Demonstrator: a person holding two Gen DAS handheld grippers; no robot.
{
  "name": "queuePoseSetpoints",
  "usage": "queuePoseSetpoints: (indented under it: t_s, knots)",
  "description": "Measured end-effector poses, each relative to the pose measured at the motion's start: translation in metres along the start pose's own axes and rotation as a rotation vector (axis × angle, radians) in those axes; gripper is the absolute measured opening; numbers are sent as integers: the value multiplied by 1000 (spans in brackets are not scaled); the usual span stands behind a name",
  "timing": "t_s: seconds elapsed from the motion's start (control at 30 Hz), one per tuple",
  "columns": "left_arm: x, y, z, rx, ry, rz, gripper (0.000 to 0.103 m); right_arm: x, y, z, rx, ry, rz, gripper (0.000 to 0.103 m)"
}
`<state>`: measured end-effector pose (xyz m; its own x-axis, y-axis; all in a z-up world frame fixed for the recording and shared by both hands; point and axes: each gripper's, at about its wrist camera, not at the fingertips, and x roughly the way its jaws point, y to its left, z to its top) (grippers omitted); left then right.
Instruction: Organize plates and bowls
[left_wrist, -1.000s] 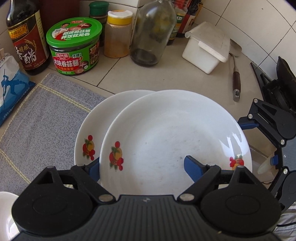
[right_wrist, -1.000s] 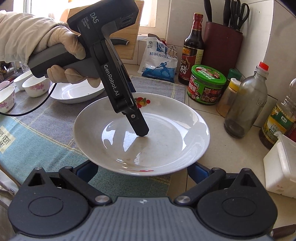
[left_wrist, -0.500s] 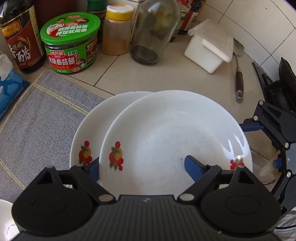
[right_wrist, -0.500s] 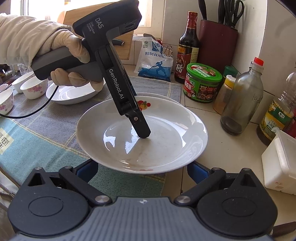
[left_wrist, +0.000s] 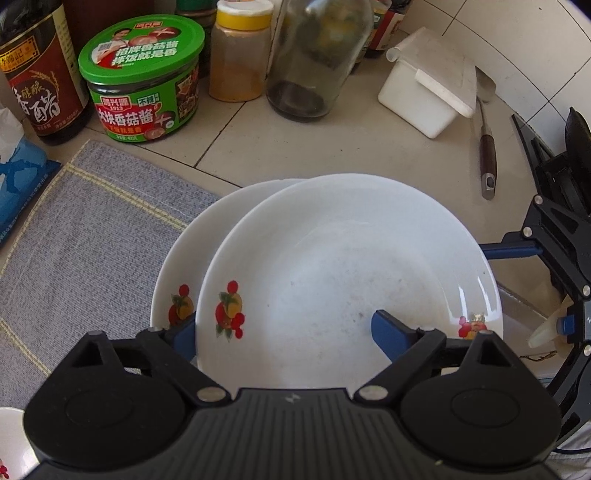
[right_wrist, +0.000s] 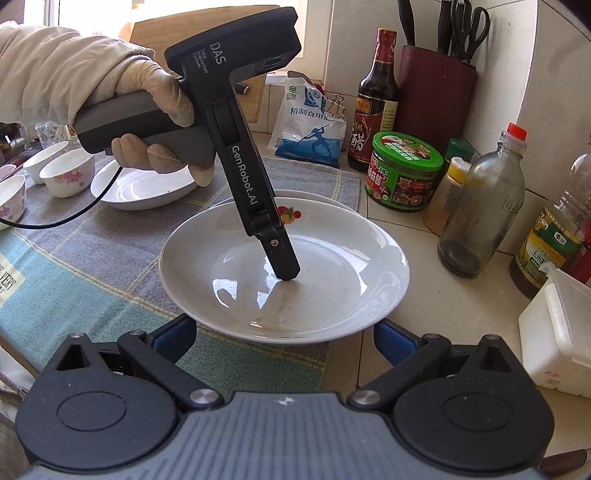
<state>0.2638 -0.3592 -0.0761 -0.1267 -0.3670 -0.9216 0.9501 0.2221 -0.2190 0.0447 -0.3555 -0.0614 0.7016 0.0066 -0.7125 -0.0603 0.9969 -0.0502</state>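
Two white plates with fruit prints are stacked, offset, at the mat's edge. The top plate (left_wrist: 347, 266) (right_wrist: 325, 280) lies on the lower plate (left_wrist: 184, 258) (right_wrist: 321, 201). My left gripper (left_wrist: 288, 332) straddles the top plate's near rim. One finger (right_wrist: 280, 254) stands inside the dish and the other sits outside the rim. Its jaws are opening and the pads do not press on the plate. My right gripper (right_wrist: 284, 339) is open, its blue fingers wide apart just under the top plate's near edge.
A third plate (right_wrist: 144, 188) and small flowered bowls (right_wrist: 66, 173) sit at the far left of the checked mat (right_wrist: 92, 266). Sauce jar (left_wrist: 144, 77), vinegar bottle (right_wrist: 376, 107), glass bottle (right_wrist: 480, 206), white box (left_wrist: 428, 81), knife block (right_wrist: 436, 92) and spatula (left_wrist: 487, 155) crowd the tiled counter.
The top plate has sunk a little onto the lower one, whose far rim now shows behind it. The left hand leaned slightly forward. The right gripper stayed still.
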Motion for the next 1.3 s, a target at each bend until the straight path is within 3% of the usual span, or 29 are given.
queuePoseSetpoints:
  t_s: [0.53, 0.77, 0.9, 1.17, 1.3]
  knots:
    - [-24, 8, -12, -27, -60, 28, 94, -2, 4, 8, -24, -36, 8, 103]
    - [-35, 2, -26, -9, -125, 119, 94, -2, 4, 4, 32, -30, -5, 103]
    - [-47, -3, -39, -18, -185, 98, 94, -2, 5, 1, 48, -24, -21, 103]
    - [-71, -46, -86, -25, -385, 242, 94, -6, 4, 4, 86, -38, -69, 103]
    - [-79, -71, -122, -65, -486, 374, 95, -2, 5, 11, 96, -59, -77, 103]
